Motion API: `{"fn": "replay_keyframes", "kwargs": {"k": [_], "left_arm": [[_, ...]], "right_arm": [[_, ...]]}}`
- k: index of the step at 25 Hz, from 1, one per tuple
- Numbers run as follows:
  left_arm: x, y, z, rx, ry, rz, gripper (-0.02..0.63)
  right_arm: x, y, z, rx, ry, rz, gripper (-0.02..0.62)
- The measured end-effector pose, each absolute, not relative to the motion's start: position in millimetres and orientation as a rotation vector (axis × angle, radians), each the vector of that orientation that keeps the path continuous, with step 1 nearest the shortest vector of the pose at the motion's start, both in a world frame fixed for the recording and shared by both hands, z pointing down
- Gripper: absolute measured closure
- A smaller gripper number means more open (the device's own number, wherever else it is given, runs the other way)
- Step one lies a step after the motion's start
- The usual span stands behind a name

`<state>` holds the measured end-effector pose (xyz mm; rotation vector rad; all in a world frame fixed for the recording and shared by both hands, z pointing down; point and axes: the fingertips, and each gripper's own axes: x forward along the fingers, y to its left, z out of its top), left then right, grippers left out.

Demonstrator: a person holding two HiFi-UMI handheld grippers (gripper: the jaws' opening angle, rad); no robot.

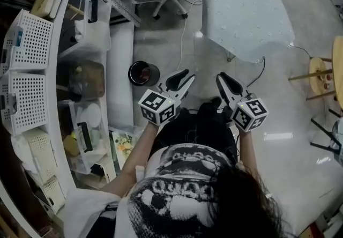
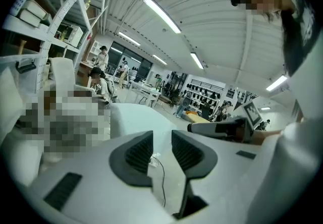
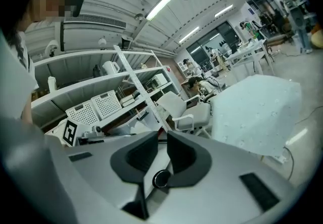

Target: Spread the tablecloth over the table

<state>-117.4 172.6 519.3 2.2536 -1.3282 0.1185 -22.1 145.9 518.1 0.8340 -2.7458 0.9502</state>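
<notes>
The pale blue-white fabric tablecloth (image 1: 244,12) lies draped over the table, hiding its top and hanging past its edges. The left gripper (image 1: 182,79) and right gripper (image 1: 225,82) are at the person's waist, well short of it, jaws slightly apart and empty. Spreading looks nearly done; next, I'd guess, comes stepping closer to straighten the near corner.

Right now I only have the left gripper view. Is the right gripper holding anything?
Observer: No. The right gripper has its jaws slightly apart, with nothing between them.
Operator: And the cloth?
Observer: In the head view, the cloth lies spread out ahead, and both grippers are clear of it.
Operator: Anything on the floor near me?
Observer: A round black bin, just left of the left gripper.
</notes>
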Motion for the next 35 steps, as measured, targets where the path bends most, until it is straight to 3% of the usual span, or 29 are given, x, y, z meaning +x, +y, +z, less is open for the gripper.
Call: {"fn": "replay_keyframes", "kwargs": {"k": [8,14,35], "left_arm": [[-125,223,512,2.3,-1.291,0.126,0.543],[-131,248,500,2.33,-1.271,0.082,0.586],[-132,292,485,2.395,-1.254,0.033,0.594]], "right_arm": [[-42,192,506,0.899,-2.718,0.853,0.604],[-53,222,497,0.891,-2.74,0.76,0.604],[-57,266,490,0.875,-2.753,0.654,0.6]]}}
